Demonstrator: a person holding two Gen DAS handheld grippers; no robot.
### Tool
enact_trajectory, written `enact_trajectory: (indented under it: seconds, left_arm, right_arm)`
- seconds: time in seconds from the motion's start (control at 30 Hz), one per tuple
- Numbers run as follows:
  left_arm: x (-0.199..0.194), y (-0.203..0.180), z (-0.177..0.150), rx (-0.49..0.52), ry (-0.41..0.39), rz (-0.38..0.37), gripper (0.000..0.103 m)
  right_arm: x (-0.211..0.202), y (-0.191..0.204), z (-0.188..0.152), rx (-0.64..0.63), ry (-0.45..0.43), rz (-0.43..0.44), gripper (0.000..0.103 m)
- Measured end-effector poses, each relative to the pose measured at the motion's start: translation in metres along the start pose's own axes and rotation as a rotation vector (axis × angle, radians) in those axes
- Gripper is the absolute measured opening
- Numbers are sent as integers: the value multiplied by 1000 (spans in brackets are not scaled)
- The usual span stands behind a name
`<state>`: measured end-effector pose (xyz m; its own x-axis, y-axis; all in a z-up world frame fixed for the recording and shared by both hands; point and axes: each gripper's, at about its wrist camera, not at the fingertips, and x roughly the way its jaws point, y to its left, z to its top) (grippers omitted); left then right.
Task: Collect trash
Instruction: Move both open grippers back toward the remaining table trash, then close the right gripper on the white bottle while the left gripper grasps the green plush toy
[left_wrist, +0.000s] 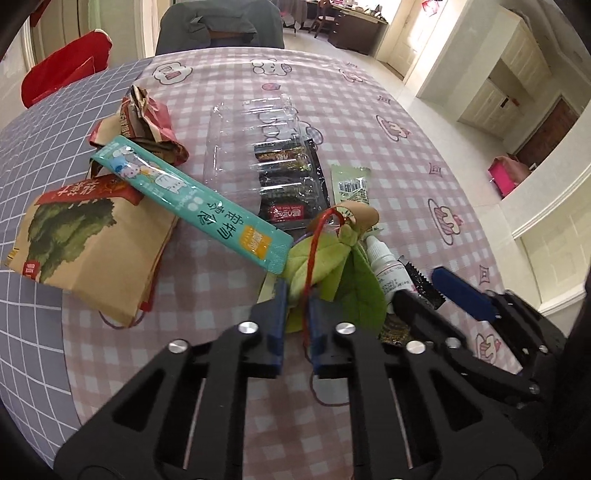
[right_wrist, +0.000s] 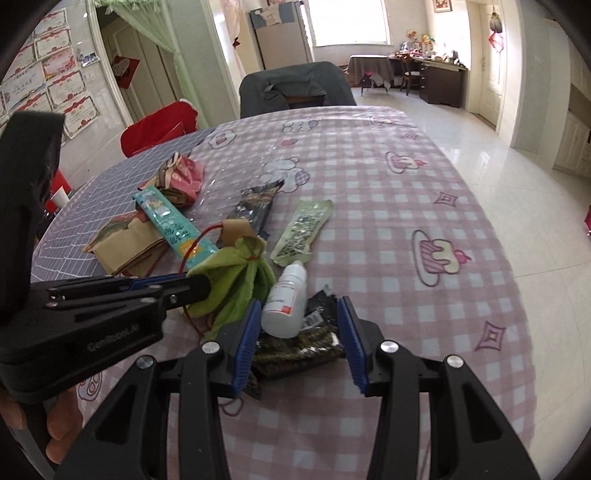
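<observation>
Our left gripper is pinched nearly closed on the green cloth pouch and its red string, which sits in the litter heap toward the near edge of the table. Just beside it, our right gripper stands half open, its blue pads on either side of the white dropper bottle and the dark crumpled wrapper under it; the left pad sits right against the bottle, but we cannot tell that it presses. Farther toward the middle lie the teal sachet, the brown paper bag, a clear plastic tray, a black packet and a pale green wrapper. We judge this the picking-up step: next we should close the right jaws on the bottle, then lift both without dragging the string across the other scraps.
</observation>
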<state>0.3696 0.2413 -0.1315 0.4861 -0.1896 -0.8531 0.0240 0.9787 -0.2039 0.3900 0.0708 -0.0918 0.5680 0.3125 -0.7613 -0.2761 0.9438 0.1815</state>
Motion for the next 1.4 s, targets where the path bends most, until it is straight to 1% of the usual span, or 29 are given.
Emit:
enact_trajectory:
  seconds: [0.1,0.13,0.17,0.2,0.33,0.5,0.63,0.93,1.1,1.3,1.37,1.4]
  left_arm:
    - [-4,3,-1,-3,-8,-3,6]
    - [-5,4,-1,-4,-11,-4,6]
    - [-6,4,-2,-5,-12,-4,5]
    - [-8,4,-2,-2,-16,-7,5]
    - [-20,2,-4,-4,-42,-19,5]
    - [-43,-10,-5,7,-85,-40,4]
    - [-65,-22,-8,19,-127,-53,4]
    - [-116,-69,-21,96,-213,-70,4]
    - [-130,-99,-29,133,-233,-78,4]
    - [-143,-147,-41,209,-259,-93,4]
    - [-143,-163,-44,242,-254,-77,4]
    - [-139,-168,-45,257,-235,-60,4]
  right_arm:
    - [7,6,1,-20,13,4,41]
    - [9,8,1,-27,19,5,39]
    - [11,8,0,-31,24,5,28]
    - [13,9,-1,-35,29,-1,27]
    - [6,7,-3,-36,11,-12,26]
    - [-18,1,-4,-9,-43,-8,25]
    - [-46,-3,-6,6,-90,-1,25]
    - [-101,-15,-20,40,-170,10,25]
    - [-134,-31,-33,68,-215,8,25]
    - [-162,-57,-50,115,-254,-3,25]
    - [-170,-67,-57,132,-259,-5,25]
    - [-172,-73,-61,141,-255,-4,25]
